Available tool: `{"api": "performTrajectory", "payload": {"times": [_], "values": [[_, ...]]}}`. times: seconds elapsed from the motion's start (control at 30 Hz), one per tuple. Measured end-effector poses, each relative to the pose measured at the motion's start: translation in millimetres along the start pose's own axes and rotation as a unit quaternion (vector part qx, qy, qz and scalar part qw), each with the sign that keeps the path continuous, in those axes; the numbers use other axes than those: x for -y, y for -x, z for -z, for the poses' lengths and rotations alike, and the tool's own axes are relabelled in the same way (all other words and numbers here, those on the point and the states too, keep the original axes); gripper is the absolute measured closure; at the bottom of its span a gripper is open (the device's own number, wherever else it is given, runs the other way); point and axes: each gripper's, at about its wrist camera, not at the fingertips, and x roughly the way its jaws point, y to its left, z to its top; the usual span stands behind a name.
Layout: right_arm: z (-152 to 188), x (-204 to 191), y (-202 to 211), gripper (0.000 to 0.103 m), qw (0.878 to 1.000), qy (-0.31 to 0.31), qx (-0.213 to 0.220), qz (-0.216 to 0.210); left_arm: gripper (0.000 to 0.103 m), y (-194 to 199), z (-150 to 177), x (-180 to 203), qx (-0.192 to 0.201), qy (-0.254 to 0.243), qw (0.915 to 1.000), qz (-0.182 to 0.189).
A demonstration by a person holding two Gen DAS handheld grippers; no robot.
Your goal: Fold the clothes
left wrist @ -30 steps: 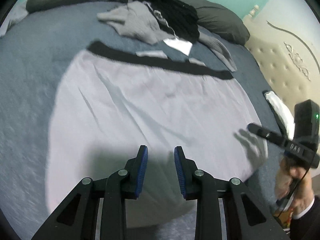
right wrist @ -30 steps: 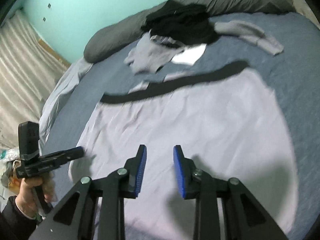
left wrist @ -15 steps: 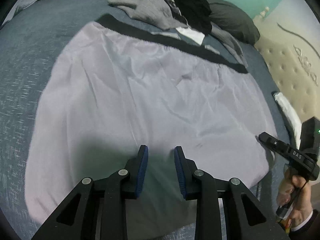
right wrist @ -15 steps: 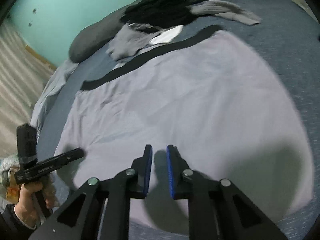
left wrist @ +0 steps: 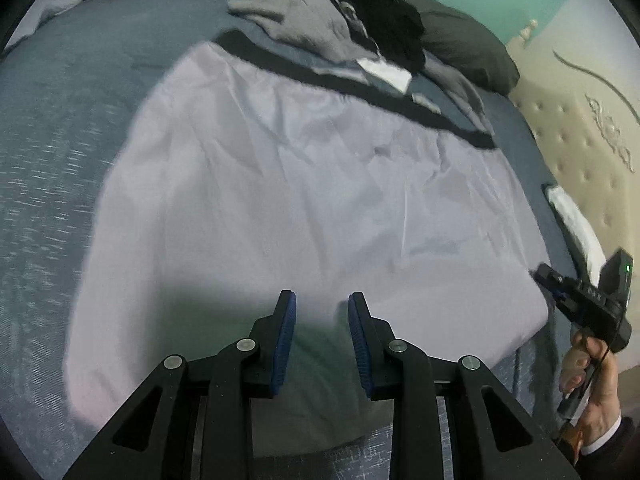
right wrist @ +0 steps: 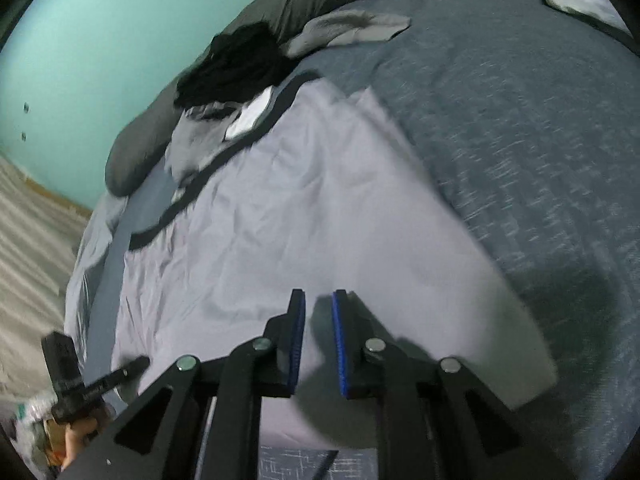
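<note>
My left fingers (left wrist: 322, 340) hang part open w/ nothing between them, low centre of frame over the near hem of the pale lilac garment (left wrist: 304, 184), which lies spread flat on the bed (left wrist: 52, 152), black waistband (left wrist: 360, 88) at the far edge, prob so both near corners can be lifted for a fold. My right fingers (right wrist: 318, 344) sit narrowed to a slim gap, empty too, above the same hem. Left view alone shows the padded headboard (left wrist: 580, 140) at right; right view alone shows the striped curtain (right wrist: 28, 240) at left.
</note>
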Motion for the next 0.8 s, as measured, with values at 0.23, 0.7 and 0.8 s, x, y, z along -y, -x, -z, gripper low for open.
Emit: {"api": "performTrajectory", "payload": {"times": [0.23,0.7,0.8], "values": [[-2,24,2,0.092,1.000,-0.013,-0.004,0.011,0.074,-2,5,-29,0.007,0.039,0.9992,0.004],[16,-63,-1,0.093,0.995,0.077,-0.045,-0.040,0.070,18,7,-35,0.044,0.062,0.9971,0.009],[32,-101,-17,0.093,0.988,0.120,-0.080,-0.054,0.070,21,11,-35,0.054,0.060,0.9966,0.010]]}}
